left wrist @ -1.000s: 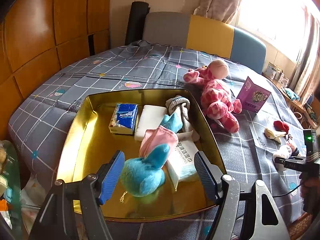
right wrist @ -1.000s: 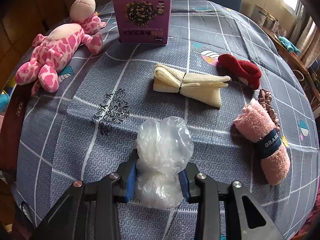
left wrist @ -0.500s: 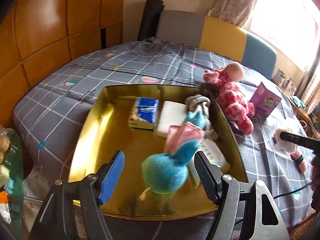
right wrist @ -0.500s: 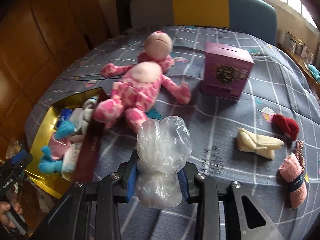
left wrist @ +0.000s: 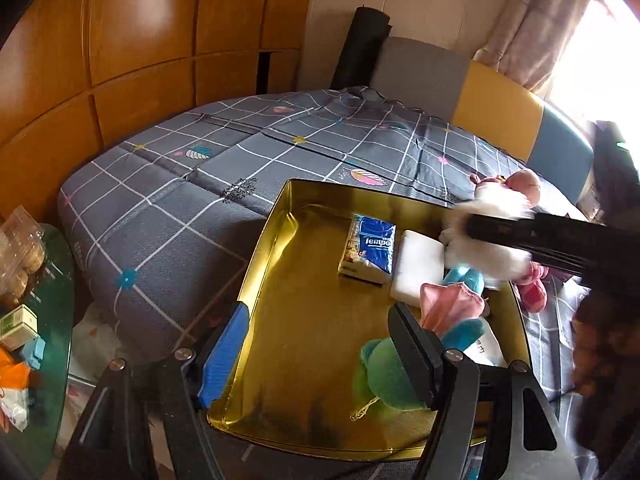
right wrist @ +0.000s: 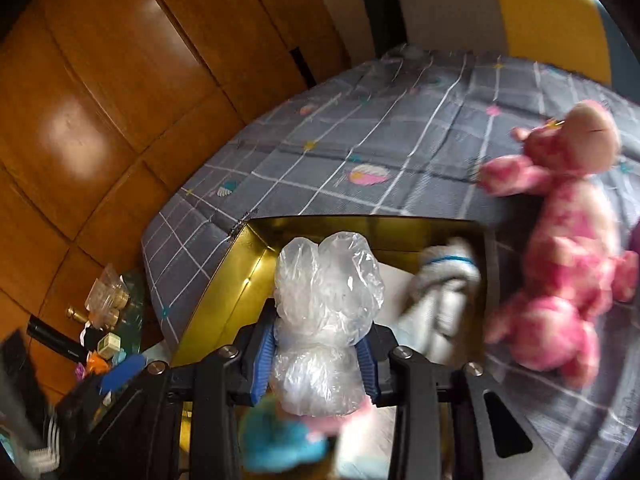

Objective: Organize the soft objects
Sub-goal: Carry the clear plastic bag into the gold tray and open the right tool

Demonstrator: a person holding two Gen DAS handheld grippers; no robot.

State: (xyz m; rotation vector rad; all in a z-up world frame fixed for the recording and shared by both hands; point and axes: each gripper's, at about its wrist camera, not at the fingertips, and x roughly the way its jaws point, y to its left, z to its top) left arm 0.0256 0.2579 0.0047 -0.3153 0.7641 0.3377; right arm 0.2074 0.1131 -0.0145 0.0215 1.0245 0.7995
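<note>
- since the earlier frame you swung your right gripper (right wrist: 316, 364) away from the open bedspread, and it came to hang over the gold tin (right wrist: 240, 264); your left gripper (left wrist: 320, 356) slid toward the tin's left wall, so the blue plush toy (left wrist: 384, 372) ended up behind its right finger rather than between the two.
- your right gripper was clamped on the clear plastic bag (right wrist: 328, 312), the blue pads pressing its waist, with one lobe bulging beyond the fingers and one below them.
- your left gripper stood wide open and held nothing.
- the relation that mattered: the bag hung directly above the tin's middle, long axis running along the fingers toward the far wall, so the drop was straight down, and the right hand was the one placed for it.
- under the bag the tin already held a tissue pack (left wrist: 370, 248), a white pad (left wrist: 418, 266), rolled socks (right wrist: 444, 280) and the plush; the barest floor lay on the left half.
- the pink plush giraffe (right wrist: 560, 264) lay on the bedspread just beside the tin's right wall.
- the surface was a soft grey checked bedspread (left wrist: 168, 216); wood panelling (left wrist: 132, 40) stood behind it, and a cluttered glass side table (left wrist: 48, 304) sat at the left.
</note>
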